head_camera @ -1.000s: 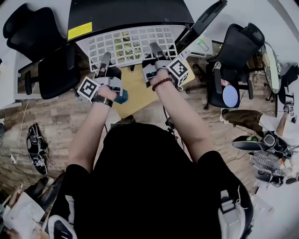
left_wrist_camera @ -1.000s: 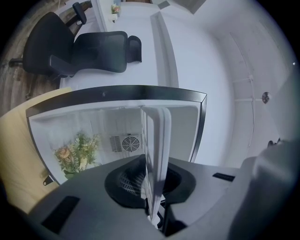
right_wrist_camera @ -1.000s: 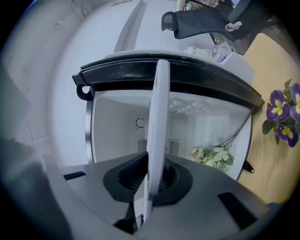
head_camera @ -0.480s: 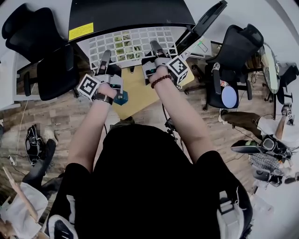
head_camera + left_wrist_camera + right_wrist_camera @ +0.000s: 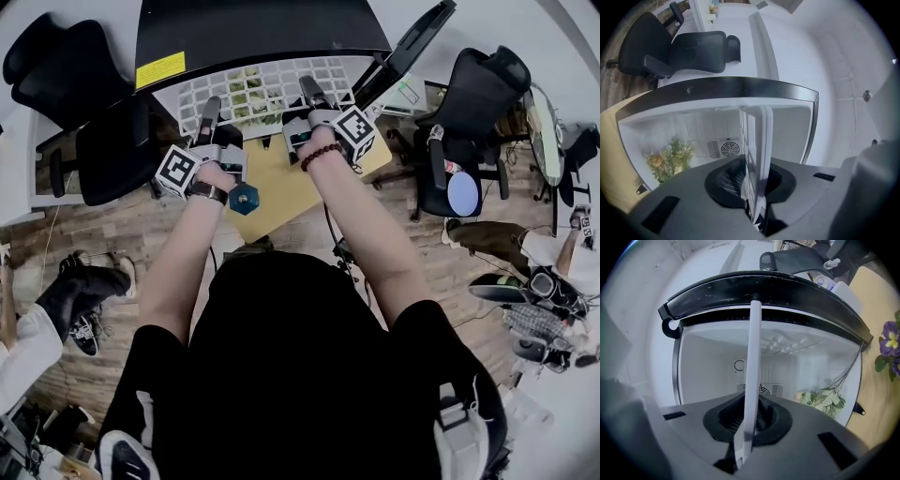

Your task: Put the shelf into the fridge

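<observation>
Shelf [image 5: 267,86]: white grid panel, held level at the mouth of the fridge [image 5: 253,33]; far edge sits under the black top, near edge towards the person. Left gripper [image 5: 210,117] clamped on the near-left rim; right gripper [image 5: 307,97] clamped on the near-right rim; both gripper views show the panel edge-on between the pads, no gap visible. Cavity open; a small plant [image 5: 670,159] stands on the floor inside, left of the rear fan vent [image 5: 726,149].

Judged stage: insertion under way, shelf not yet seated; side rails cannot be made out.

Risks:
- one hand leading the other would skew the panel; a corner could jam on the side wall
- panel dipping at the far edge could catch the plant and tip it
- grip is on a thin rim only; a hard push against a jam may let it slip from the pads
</observation>
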The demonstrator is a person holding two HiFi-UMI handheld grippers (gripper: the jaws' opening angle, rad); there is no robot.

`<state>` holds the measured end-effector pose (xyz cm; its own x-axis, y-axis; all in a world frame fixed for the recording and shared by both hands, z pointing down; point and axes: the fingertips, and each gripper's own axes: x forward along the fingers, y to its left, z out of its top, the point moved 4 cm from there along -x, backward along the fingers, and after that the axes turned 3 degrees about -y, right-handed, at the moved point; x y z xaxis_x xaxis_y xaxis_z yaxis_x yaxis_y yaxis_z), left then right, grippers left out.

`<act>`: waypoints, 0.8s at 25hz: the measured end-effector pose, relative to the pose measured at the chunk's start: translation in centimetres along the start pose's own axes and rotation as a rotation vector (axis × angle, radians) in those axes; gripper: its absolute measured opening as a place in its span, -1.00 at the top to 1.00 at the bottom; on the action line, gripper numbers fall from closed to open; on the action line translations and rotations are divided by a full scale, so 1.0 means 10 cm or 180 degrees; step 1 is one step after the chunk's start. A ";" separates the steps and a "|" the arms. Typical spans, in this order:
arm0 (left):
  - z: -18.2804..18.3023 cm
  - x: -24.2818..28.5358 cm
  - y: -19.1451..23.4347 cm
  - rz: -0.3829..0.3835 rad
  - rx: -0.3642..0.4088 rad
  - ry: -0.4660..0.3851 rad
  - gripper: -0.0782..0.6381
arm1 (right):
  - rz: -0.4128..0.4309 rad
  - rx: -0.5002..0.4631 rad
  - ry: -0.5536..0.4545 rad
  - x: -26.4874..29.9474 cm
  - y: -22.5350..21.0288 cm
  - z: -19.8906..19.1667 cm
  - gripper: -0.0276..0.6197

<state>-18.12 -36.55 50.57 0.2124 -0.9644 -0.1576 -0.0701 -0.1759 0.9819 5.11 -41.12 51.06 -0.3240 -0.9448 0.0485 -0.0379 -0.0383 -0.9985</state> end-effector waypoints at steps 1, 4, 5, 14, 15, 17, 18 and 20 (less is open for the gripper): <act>0.00 0.01 -0.01 -0.0022 0.0002 -0.0013 0.64 | 0.0006 0.0003 -0.0002 0.01 0.00 0.00 0.80; 0.02 0.03 0.02 0.0014 0.0045 -0.0020 0.64 | 0.0015 0.0003 -0.0003 0.05 0.00 0.01 0.80; 0.03 0.03 0.03 0.0060 0.0044 -0.0020 0.64 | 0.0012 0.0006 0.0002 0.06 0.00 0.01 0.80; 0.07 0.12 0.04 -0.0055 0.0115 -0.0052 0.62 | 0.0076 -0.0019 -0.0015 0.15 0.00 0.01 0.80; 0.07 0.13 0.04 -0.0080 0.0122 -0.0046 0.62 | 0.0092 -0.0028 -0.0016 0.16 0.00 0.01 0.80; 0.07 0.16 0.04 -0.0126 0.0128 -0.0038 0.61 | 0.0129 -0.0041 -0.0020 0.19 0.00 0.02 0.80; 0.08 0.17 0.04 -0.0121 0.0138 -0.0035 0.61 | 0.0151 -0.0045 -0.0021 0.20 -0.01 0.03 0.80; 0.09 0.19 0.06 -0.0081 0.0158 -0.0033 0.61 | 0.0187 -0.0050 -0.0019 0.23 -0.01 0.04 0.80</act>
<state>-18.63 -38.65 50.76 0.2045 -0.9615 -0.1837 -0.1132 -0.2096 0.9712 4.72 -43.45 51.30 -0.3206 -0.9472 -0.0103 -0.0339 0.0223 -0.9992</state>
